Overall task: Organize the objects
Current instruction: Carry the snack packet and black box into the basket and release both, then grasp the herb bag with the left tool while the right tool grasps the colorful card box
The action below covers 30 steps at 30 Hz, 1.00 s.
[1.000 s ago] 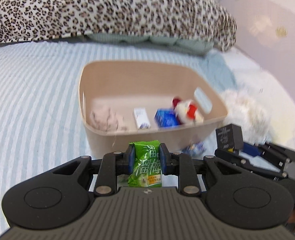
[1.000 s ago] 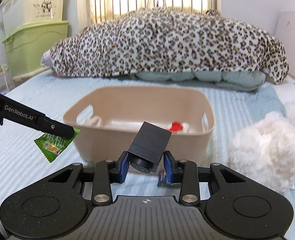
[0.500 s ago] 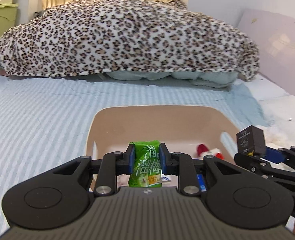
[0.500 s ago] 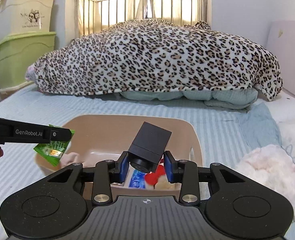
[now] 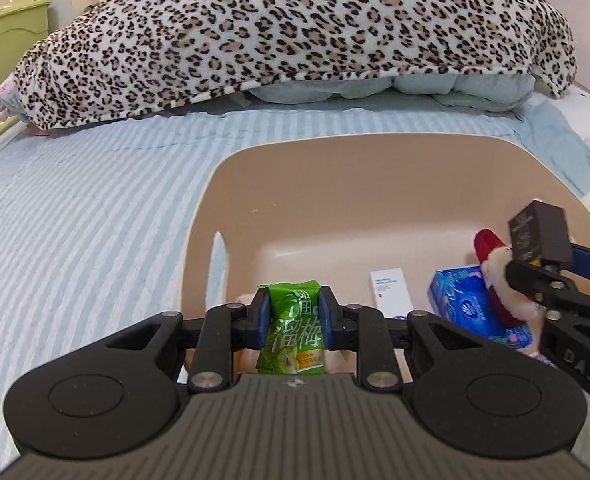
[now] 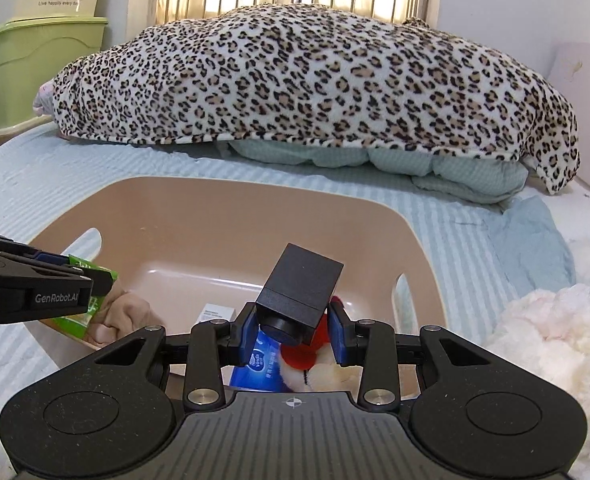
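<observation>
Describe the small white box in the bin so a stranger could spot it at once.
Find the beige plastic bin on the striped bed. On its floor, a small white box lies flat beside a blue tissue pack. It is the only plain white, hard-edged item there, with just small print on top.

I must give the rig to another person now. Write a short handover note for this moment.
Left gripper: shut on the green snack packet, above the beige bin.
Right gripper: shut on the black box, also above the bin.
Already in the bin: white carton, blue tissue pack, red-and-white plush toy, beige cloth.
Left to do: release both items into the bin. The white fluffy item lies outside it.
</observation>
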### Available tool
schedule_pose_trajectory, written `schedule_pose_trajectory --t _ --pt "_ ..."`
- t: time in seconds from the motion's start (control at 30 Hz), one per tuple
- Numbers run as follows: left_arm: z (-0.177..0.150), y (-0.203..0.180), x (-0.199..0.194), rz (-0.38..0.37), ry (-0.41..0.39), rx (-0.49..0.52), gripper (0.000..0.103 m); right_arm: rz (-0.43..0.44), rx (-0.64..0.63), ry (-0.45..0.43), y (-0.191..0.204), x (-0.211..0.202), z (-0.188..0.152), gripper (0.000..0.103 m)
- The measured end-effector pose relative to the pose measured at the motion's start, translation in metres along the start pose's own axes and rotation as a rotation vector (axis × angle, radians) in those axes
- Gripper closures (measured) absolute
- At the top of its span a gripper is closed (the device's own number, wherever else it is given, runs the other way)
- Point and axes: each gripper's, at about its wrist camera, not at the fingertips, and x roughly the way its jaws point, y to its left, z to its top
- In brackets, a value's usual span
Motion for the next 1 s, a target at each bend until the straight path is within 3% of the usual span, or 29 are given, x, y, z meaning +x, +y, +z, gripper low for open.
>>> schedule_pose_trajectory --t 0.03,0.07,0.13,0.2,0.3,0.37,0.6,1.0 --pt "-0.001 -0.001 0.000 -0.001 0.002 0.006 0.076 0.005 0.006 0.006 -0.001 0.001 0.000 0.069" --pt "-0.003 -0.003 -0.001 0.004 0.002 0.016 0.075 0.010 0.012 0.014 -0.002 0.002 0.001 0.057" --pt "-0.004 -0.005 -0.006 0.003 0.010 0.038 0.060 0.013 0.023 0.013 -0.005 0.002 0.001 0.051" --pt "-0.004 -0.004 -0.016 -0.006 0.000 0.034 0.028 0.009 0.017 -0.002 -0.007 -0.004 0.000 0.033" --pt "-0.003 -0.002 -0.037 -0.012 -0.038 0.021 0.024 -0.015 -0.014 -0.051 -0.006 -0.019 -0.002 0.013" --pt "-0.004 0.002 -0.046 -0.029 -0.023 -0.008 0.020 -0.013 -0.023 -0.068 -0.007 -0.028 -0.003 0.006" --pt "-0.008 0.012 -0.066 -0.032 0.027 -0.028 0.019 0.020 0.007 -0.092 -0.013 -0.065 -0.005 0.000" --pt "-0.024 0.023 -0.074 -0.066 0.098 -0.034 0.019 0.030 0.040 0.025 -0.027 -0.075 -0.042 0.000"
